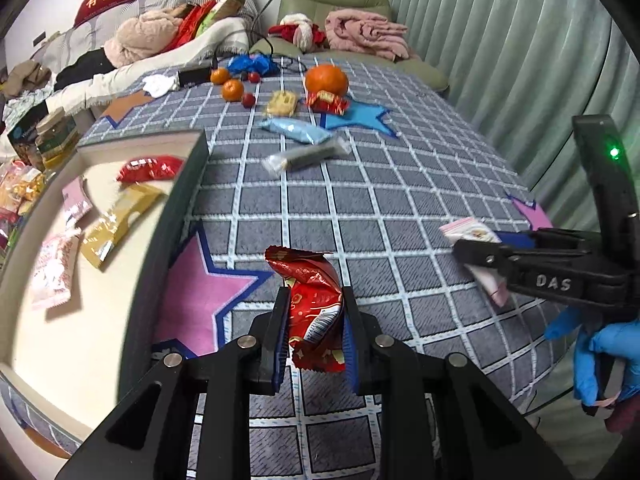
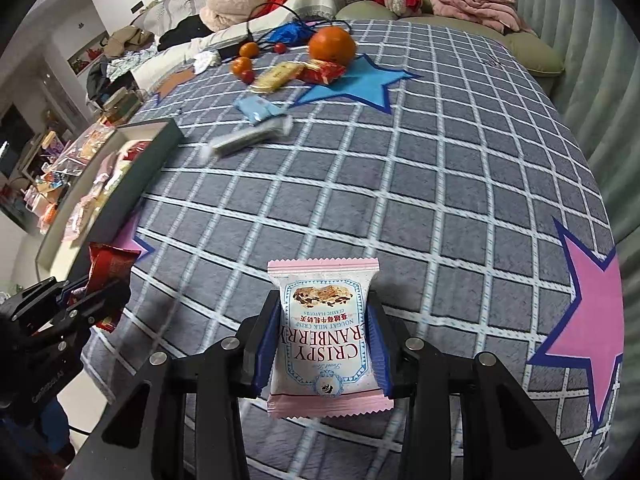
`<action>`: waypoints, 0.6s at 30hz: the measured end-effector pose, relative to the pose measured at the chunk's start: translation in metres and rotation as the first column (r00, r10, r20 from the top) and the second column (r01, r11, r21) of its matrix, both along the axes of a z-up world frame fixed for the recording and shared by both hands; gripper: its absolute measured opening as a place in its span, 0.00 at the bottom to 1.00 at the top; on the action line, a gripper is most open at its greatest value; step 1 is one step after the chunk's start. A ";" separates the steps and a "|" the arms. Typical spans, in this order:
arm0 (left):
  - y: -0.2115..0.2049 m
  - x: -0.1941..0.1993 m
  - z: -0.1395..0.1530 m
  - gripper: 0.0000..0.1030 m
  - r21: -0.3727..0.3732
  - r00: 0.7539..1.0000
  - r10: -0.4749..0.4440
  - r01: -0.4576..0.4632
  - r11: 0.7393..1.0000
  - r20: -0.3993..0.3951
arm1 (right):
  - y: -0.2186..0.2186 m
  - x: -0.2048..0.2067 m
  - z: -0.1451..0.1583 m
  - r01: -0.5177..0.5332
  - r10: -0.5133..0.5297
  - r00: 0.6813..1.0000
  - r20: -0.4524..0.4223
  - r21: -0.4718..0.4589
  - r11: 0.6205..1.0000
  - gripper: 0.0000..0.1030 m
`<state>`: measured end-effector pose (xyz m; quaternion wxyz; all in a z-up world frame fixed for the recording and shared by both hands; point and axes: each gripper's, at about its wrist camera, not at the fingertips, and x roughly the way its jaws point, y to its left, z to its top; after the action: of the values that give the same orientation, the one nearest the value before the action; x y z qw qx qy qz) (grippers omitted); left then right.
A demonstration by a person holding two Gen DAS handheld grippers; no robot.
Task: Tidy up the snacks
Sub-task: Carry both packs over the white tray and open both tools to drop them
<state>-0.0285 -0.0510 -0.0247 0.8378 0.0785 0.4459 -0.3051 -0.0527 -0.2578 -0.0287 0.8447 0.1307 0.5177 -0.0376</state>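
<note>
the left gripper (image 1: pixel 314 316) is clamped on a red snack packet (image 1: pixel 314 304), its blue-lined pads pressing the packet's two sides. the packet stands roughly upright between the fingers, long axis running away from the camera, its crimped top end leaning a little left over the checked grey cloth (image 1: pixel 400 208) and the edge of a pink star (image 1: pixel 192 292).

the right gripper (image 2: pixel 324 344) is closed on a pink-and-white cranberry nougat packet (image 2: pixel 324 332), gripped by its side edges. that packet's long axis also runs along the fingers; its print reads upside down in the right wrist view, so its top end points back toward the camera and its bottom crimp points out over the cloth. in the left wrist view this same gripper shows at the right edge, held by a blue-gloved hand (image 1: pixel 592 352), well apart from the left one.

to the left lies a shallow tray (image 1: pixel 192 184) with a dark rim and a pale floor, holding a red packet (image 1: pixel 150 169), a gold packet (image 1: pixel 116 226) and pink ones. farther up the cloth lie a dark bar in clear wrap (image 1: pixel 306 157), lying crosswise, a light blue packet (image 1: pixel 294 129), a yellow biscuit packet (image 1: pixel 282 103), another red wrapper (image 1: pixel 328 102) and a large orange (image 1: pixel 326 79), with small oranges (image 1: pixel 232 89) near the far edge.
</note>
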 end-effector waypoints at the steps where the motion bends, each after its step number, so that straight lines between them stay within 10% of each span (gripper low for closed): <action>1: 0.003 0.001 0.004 0.25 -0.009 1.000 0.003 -0.003 1.000 0.006 | 0.002 0.002 0.002 -0.006 0.006 1.000 0.003 0.000 1.000 0.40; 18: 0.118 0.051 0.036 0.25 -0.053 0.968 0.240 -0.237 0.970 0.066 | 0.067 0.061 0.019 -0.105 0.105 0.994 0.005 0.004 0.994 0.41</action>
<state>0.0223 0.0669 0.0109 0.8855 0.0164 0.4148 -0.2089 0.0084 -0.1912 -0.0099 0.8464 0.1053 0.5219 0.0082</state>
